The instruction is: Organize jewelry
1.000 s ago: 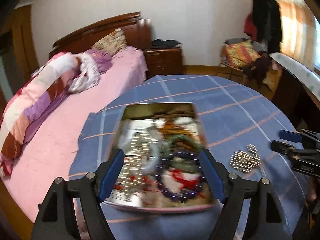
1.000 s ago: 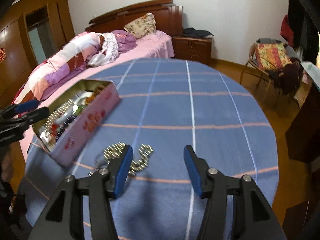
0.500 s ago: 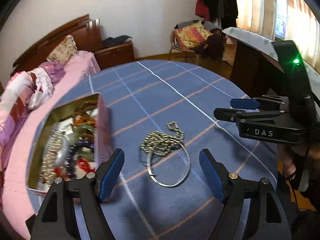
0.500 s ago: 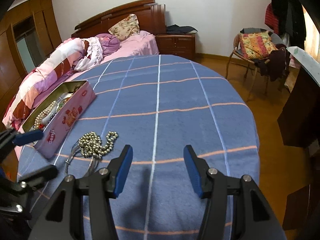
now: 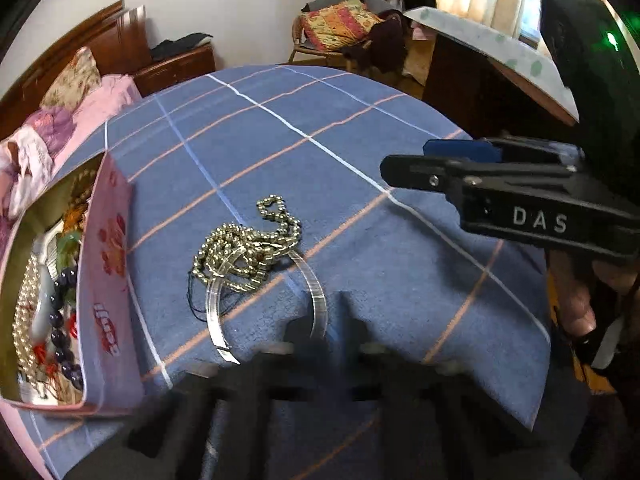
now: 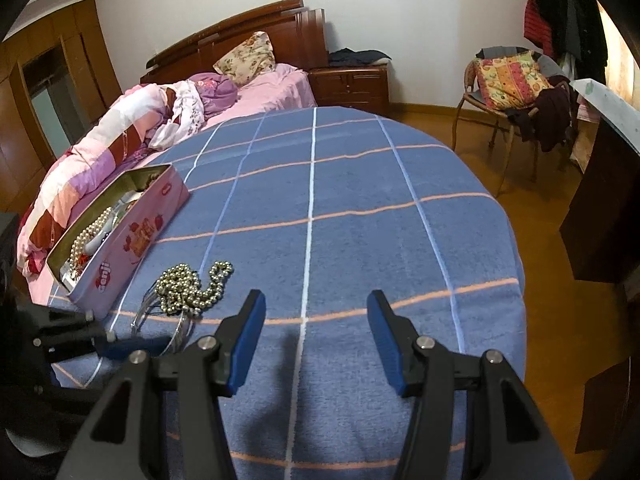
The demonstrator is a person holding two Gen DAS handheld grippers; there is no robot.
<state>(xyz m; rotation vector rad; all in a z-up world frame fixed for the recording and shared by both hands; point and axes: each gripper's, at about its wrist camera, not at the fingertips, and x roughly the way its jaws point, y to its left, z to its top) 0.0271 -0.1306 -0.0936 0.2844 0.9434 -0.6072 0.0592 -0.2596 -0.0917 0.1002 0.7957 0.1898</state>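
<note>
A pile of gold bead necklace (image 5: 244,246) lies on a clear bangle (image 5: 316,300) on the blue checked tablecloth; both also show in the right wrist view, the necklace (image 6: 190,290) over the bangle (image 6: 182,330). An open pink tin (image 5: 110,280) with pearls, dark beads and other jewelry stands to the left (image 6: 132,236). My left gripper (image 5: 320,328) is blurred, its fingers close together at the near edge of the bangle. My right gripper (image 6: 316,336) is open and empty over the cloth, right of the necklace.
The round table's edge (image 6: 516,272) drops off at the right. A bed with pink bedding (image 6: 168,120) lies behind the tin. A chair with a cushion (image 6: 512,80) and a dark desk (image 6: 600,200) stand at the right.
My left gripper swung from over the tin to the necklace and bangle, and its fingers have closed in from wide open. My right gripper stayed open and shifted slightly.
</note>
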